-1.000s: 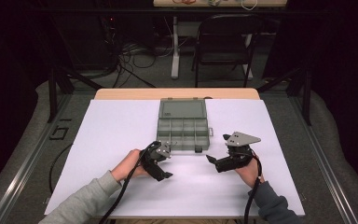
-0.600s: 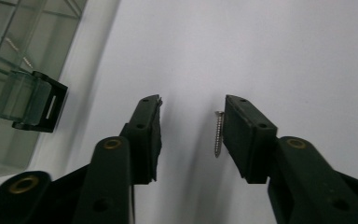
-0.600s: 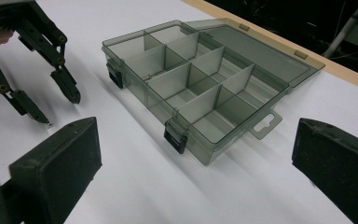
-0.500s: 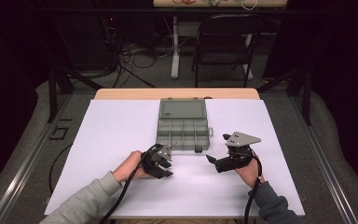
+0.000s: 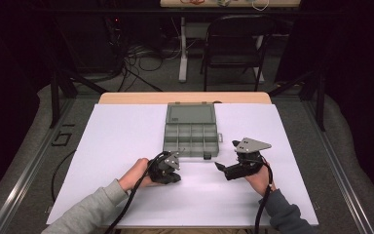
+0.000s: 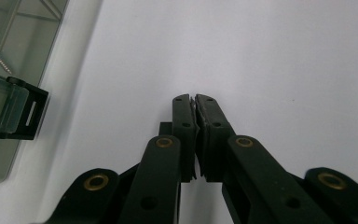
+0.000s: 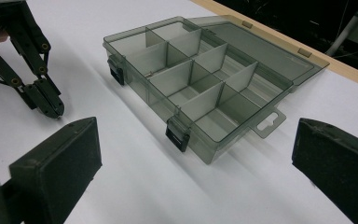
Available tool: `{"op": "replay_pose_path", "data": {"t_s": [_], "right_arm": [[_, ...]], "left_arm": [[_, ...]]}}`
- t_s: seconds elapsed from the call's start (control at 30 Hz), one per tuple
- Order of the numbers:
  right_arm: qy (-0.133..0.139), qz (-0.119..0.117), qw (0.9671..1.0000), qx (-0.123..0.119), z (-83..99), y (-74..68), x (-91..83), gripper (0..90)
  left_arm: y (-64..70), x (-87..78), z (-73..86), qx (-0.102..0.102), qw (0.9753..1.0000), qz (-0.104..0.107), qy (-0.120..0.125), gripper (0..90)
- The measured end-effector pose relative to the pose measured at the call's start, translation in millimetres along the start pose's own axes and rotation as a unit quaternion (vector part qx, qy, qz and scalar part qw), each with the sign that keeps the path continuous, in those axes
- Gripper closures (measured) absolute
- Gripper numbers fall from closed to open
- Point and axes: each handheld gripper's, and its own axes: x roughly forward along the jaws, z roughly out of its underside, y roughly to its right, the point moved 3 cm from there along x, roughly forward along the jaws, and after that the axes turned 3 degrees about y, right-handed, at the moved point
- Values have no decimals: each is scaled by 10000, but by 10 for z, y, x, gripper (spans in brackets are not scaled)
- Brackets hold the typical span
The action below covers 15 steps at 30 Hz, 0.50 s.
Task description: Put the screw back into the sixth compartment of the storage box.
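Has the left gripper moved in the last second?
Yes, slightly. The left gripper has turned and tipped its jaws down toward the table, staying just short of the organizer box front edge.

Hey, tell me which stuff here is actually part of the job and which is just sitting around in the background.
Part of the job:
- open compartment box, lid laid back
- small screw-like piece in one compartment
- left gripper, jaws closed, tip down near the white table cover
- right gripper, jaws wide apart, facing the box

Just lying about:
- folding chair beyond the table
- floor cables
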Motion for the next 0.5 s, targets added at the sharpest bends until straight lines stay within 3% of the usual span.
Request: {"op": "replay_pose_path", "data": {"t_s": [0.5], "right_arm": [[17, 5, 10000, -25, -12, 0, -7, 5]], "left_arm": [[5, -62, -23, 4, 9999, -35, 117, 874]]}}
